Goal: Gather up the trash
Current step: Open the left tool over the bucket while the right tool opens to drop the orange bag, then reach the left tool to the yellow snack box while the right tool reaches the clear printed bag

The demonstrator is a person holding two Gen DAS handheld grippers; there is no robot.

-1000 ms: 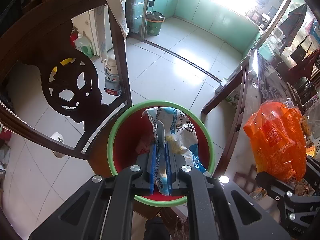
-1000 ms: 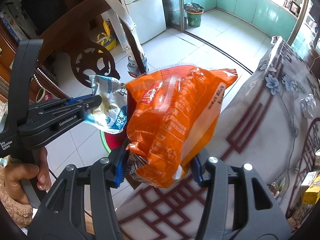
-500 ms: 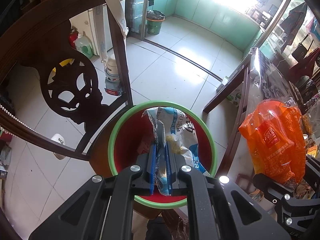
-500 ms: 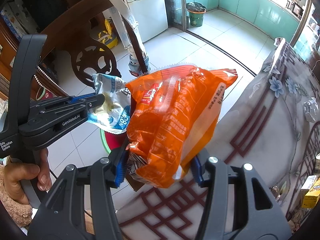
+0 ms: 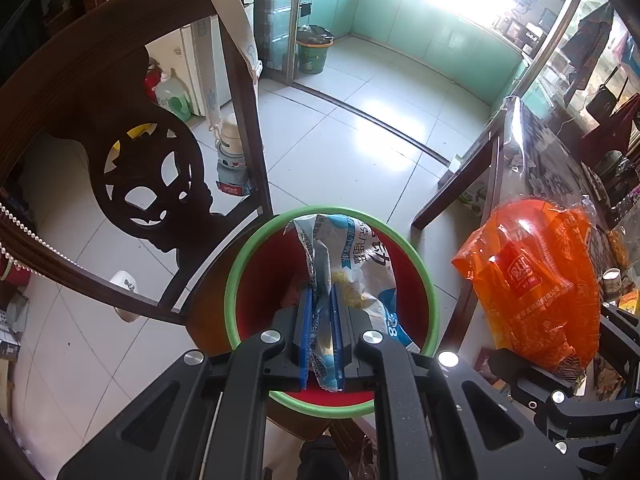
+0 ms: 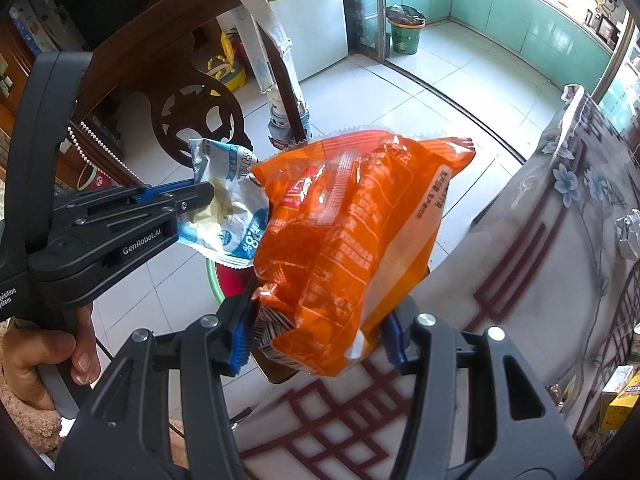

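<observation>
Left tongs (image 5: 320, 312): pinched narrow on a crinkled white-and-blue foil snack wrapper (image 5: 352, 264), hanging directly over the round red bin with a green rim (image 5: 236, 272).
Right tongs (image 6: 316, 340): clamped on a puffy orange plastic snack bag (image 6: 352, 232), above the patterned surface (image 6: 540, 260) edge, beside the bin.
Risk: the light wrapper may cling to a pad or drift past the rim on release.
Risk: the bulky bag could snag the rim or collide with the wrapper.
Beyond: carved dark wooden chair (image 5: 152, 176).

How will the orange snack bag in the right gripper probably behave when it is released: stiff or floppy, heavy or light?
The orange snack bag is probably floppy: its film creases where the right gripper pinches it. It looks light, since it stands up above the gripper without sagging. The glossy film may be slippery.
</observation>
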